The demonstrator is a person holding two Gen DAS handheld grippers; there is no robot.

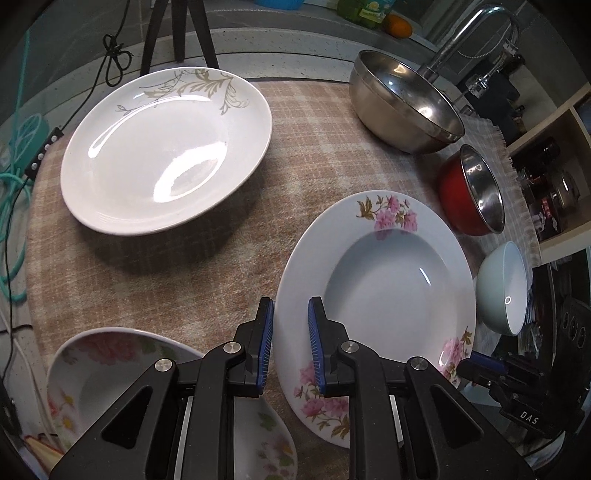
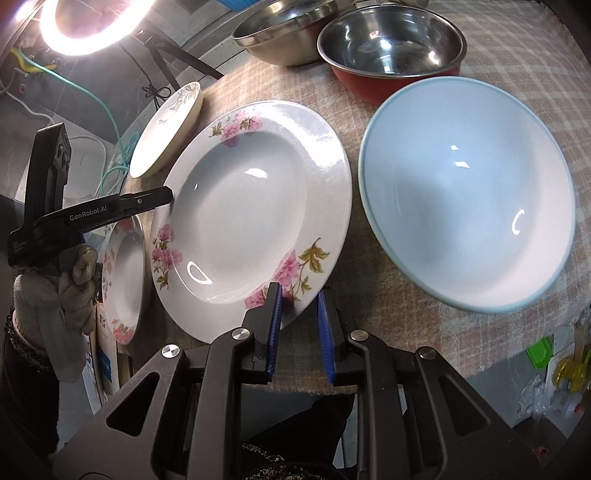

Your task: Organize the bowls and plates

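Pink-flowered deep plate (image 1: 388, 280): white, wide rim with pink blossom sprays, glossy well; near the front edge of the counter (image 1: 207, 266), gripped at two rim points. Left hand-held gripper (image 1: 291, 314): jaws narrow, astride the plate's left rim. Right hand-held gripper (image 2: 300, 301): jaws narrow, pinching the near rim by a blossom. Gloved hand (image 2: 74, 273) on the left tool.

Neighbours: pale blue bowl (image 2: 469, 192) just right of the plate; red-sided steel bowl (image 2: 391, 48) and plain steel bowl (image 1: 406, 103) behind; white plate with grey-gold leaf print (image 1: 166, 147) to the rear left; second pink-flowered plate (image 1: 122, 369) at the left, partly over the edge.

Surface: beige and pink checked cloth (image 1: 314, 122), fringed at the right. Beyond: faucet (image 1: 476, 33), tripod legs (image 1: 177, 33), lit ring lamp (image 2: 92, 26), teal cable (image 1: 14, 229), shelf with jars (image 1: 554, 192).
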